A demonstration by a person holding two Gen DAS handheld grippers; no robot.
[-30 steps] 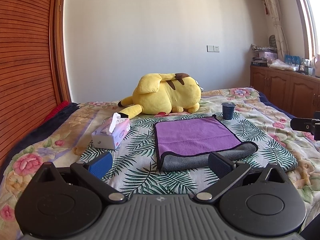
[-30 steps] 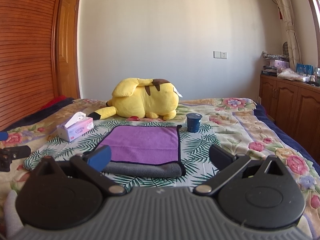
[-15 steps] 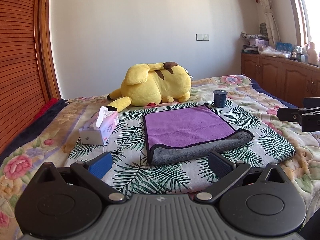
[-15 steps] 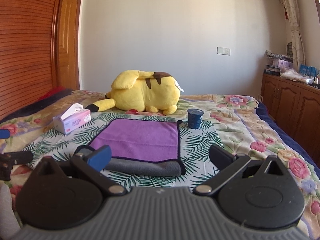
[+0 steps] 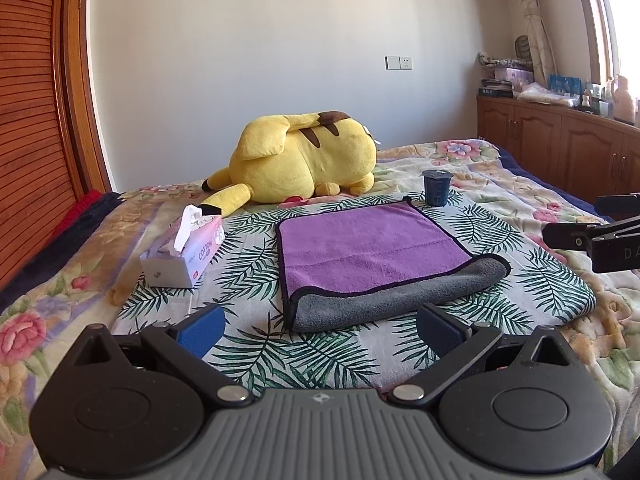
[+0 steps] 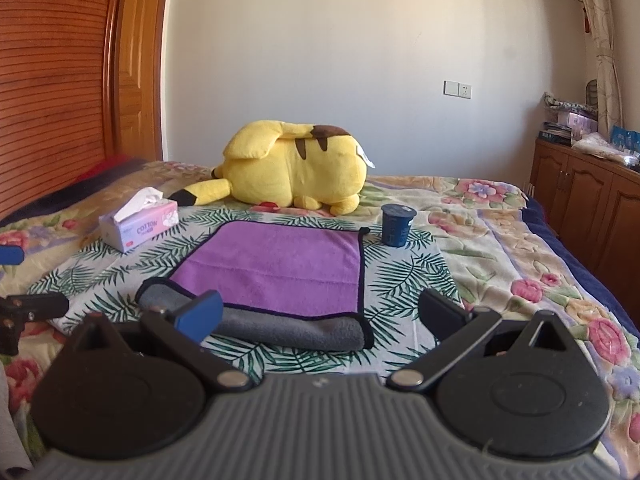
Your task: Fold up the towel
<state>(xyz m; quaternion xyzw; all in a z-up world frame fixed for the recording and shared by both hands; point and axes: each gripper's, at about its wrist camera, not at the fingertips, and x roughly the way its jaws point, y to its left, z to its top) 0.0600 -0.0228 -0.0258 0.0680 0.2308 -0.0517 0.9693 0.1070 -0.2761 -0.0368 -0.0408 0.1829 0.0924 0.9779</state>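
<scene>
A purple towel with a grey underside (image 5: pixel 368 248) lies folded on a palm-leaf cloth (image 5: pixel 256 264) on the bed; its grey fold faces me. It also shows in the right wrist view (image 6: pixel 280 268). My left gripper (image 5: pixel 320 330) is open and empty, just short of the towel's near edge. My right gripper (image 6: pixel 320 316) is open and empty, with its left fingertip over the grey fold's near-left end. Each gripper shows at the edge of the other's view.
A tissue box (image 5: pixel 184 248) stands left of the towel. A dark blue cup (image 5: pixel 437 187) stands at its far right corner. A yellow plush toy (image 5: pixel 300 160) lies behind. Wooden cabinets (image 5: pixel 560 148) line the right wall, a slatted wooden panel (image 5: pixel 32 120) the left.
Both grippers have shifted and come slightly closer to the towel, still open. The towel has not moved.
</scene>
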